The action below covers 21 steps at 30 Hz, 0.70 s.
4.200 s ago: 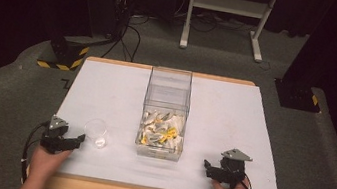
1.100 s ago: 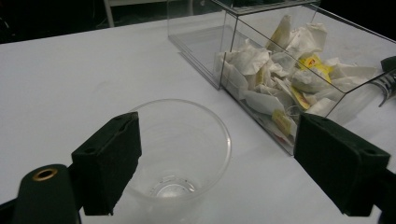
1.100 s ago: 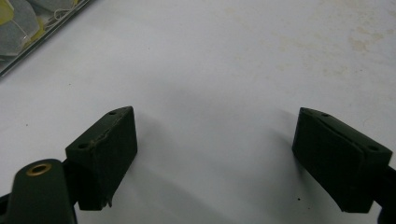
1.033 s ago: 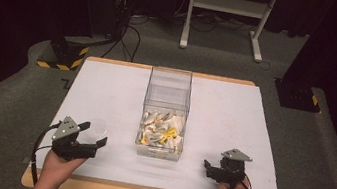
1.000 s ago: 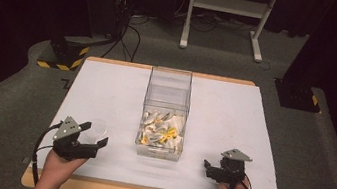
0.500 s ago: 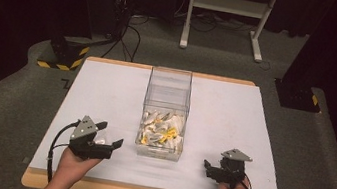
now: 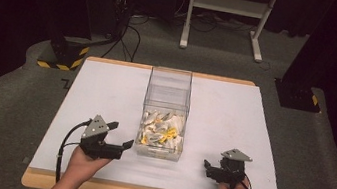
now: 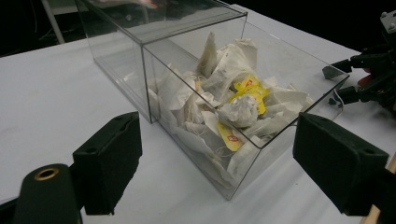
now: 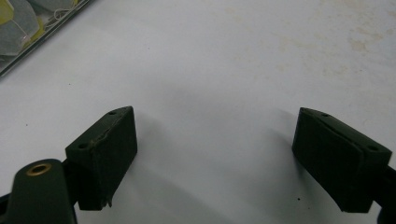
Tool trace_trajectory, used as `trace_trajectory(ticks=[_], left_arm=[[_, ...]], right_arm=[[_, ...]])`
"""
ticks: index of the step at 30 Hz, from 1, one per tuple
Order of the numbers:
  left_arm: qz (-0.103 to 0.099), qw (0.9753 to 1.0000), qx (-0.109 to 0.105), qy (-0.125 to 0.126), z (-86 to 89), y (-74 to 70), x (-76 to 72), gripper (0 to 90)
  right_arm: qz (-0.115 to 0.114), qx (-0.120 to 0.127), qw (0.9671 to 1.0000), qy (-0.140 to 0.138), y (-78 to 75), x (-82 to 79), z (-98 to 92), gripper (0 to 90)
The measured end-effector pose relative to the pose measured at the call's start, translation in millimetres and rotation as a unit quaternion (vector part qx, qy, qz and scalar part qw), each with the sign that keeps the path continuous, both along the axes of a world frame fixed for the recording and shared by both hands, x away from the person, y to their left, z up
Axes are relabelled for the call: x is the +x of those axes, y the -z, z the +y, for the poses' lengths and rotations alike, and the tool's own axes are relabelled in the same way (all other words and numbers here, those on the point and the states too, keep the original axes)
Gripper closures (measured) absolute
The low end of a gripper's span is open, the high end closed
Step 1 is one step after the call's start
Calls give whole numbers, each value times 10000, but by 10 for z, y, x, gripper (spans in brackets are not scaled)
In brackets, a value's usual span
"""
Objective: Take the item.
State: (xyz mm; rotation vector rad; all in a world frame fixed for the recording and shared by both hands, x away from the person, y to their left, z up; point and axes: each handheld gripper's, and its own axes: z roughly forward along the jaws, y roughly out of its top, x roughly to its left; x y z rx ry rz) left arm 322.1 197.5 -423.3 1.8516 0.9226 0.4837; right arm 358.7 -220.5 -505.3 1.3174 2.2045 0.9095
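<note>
Left jaws spread wide, aimed at the tea bags in the clear box.

The left gripper (image 8: 217,175) faces the clear box (image 7: 165,111) near its front corner; tea bags (image 8: 233,109) are heaped at that near end. Best to rise over the rim, then descend onto one bag. The right gripper (image 9: 229,158), jaws also apart and empty, rests low on the white table (image 7: 235,109), hand behind.

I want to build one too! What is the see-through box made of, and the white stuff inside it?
The box looks like clear hard plastic: glossy, with straight, sharp edges; glass is possible. The packets inside look like thin crinkled paper, probably tea bags, some with yellow tags and thin strings.
</note>
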Motion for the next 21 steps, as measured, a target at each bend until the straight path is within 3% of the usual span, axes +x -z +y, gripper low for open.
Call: trace_trajectory(ticks=[21], left_arm=[[62, 9995, 69, 306, -224, -56, 127, 197]], right_arm=[[-6, 0, 10000, 4, 1, 0, 0, 139]])
